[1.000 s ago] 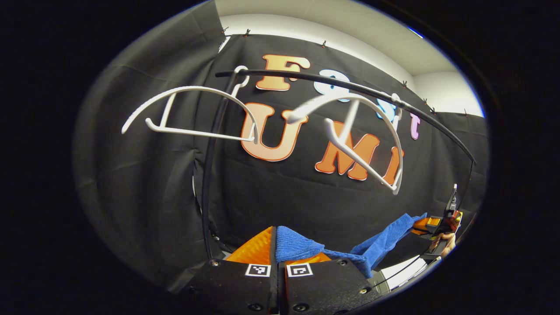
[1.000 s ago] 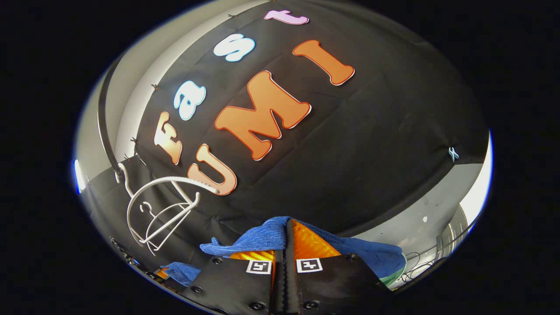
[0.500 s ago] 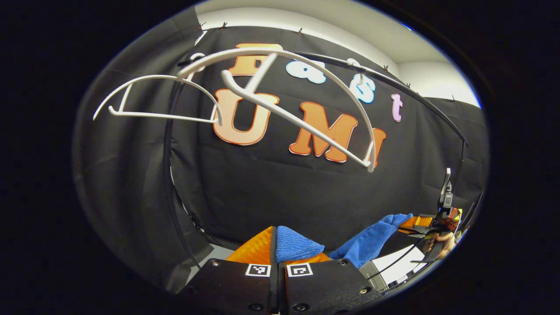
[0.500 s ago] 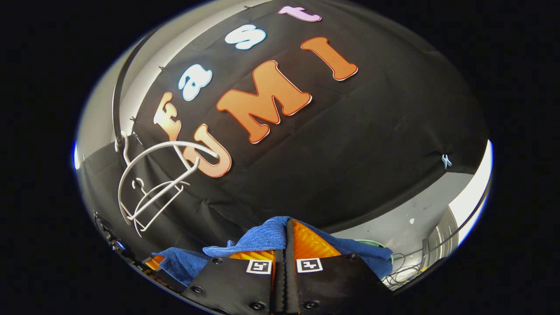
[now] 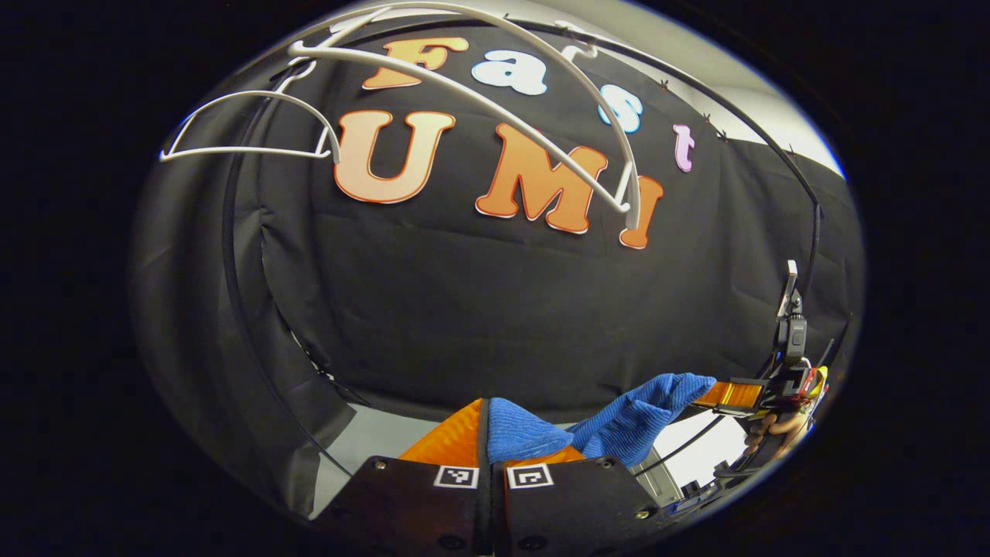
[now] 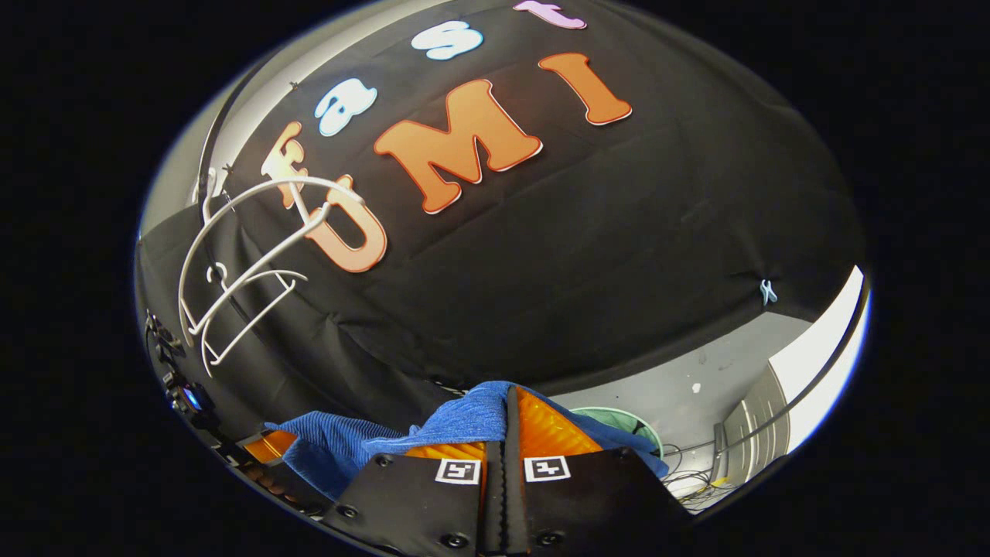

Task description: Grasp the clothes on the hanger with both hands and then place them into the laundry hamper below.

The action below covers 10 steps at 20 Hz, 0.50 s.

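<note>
Below the bare hangers (image 5: pixel 495 100): cloth off.
Both grippers, left gripper (image 5: pixel 489 433) and right gripper (image 6: pixel 506 422), clamped on blue cloth (image 5: pixel 634 422), spread taut; hamper (image 6: pixel 623 424) at 5 o'clock.

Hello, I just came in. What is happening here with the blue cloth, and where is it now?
A person holds a gripper in each hand, and both are shut on the same blue cloth. The left gripper pinches one end and the right gripper pinches the other, so the cloth hangs between them. It is already off the two white hangers, which hang bare on the black rail above. A green hamper shows just beyond the right gripper; the cloth is not yet in it.
</note>
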Each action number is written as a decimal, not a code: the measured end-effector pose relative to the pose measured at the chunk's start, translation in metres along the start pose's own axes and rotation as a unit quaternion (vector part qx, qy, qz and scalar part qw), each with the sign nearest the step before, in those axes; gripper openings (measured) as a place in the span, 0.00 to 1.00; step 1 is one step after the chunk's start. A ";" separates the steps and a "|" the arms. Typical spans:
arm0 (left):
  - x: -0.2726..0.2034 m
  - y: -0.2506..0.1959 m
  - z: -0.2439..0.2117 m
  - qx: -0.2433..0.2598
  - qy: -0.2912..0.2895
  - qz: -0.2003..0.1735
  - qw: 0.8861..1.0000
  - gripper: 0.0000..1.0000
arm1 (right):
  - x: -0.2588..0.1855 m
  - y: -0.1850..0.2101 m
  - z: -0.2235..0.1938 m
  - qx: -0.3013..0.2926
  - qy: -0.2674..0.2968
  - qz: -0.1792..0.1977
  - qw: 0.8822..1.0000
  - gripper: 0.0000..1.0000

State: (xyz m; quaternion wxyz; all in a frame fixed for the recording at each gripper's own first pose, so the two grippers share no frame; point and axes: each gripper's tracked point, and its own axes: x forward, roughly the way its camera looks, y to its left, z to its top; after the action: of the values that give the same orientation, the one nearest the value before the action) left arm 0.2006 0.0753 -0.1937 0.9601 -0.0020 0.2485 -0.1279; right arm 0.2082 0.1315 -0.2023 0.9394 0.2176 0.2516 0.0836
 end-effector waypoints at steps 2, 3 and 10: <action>0.010 -0.006 -0.013 0.003 0.013 -0.005 1.000 0.00 | 0.004 -0.008 -0.012 -0.009 0.010 -0.013 1.000 0.07; 0.018 -0.011 -0.020 0.005 0.022 -0.007 1.000 0.00 | 0.005 -0.013 -0.018 -0.014 0.016 -0.020 1.000 0.07; 0.047 -0.020 -0.069 0.017 0.086 -0.013 0.996 0.00 | 0.014 -0.045 -0.051 -0.038 0.053 -0.059 0.996 0.07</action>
State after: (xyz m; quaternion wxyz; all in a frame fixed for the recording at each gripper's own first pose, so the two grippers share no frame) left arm 0.2025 0.0485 -0.2757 0.9332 0.0217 0.3283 -0.1446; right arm 0.1965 0.1135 -0.2687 0.9356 0.1621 0.3098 0.0490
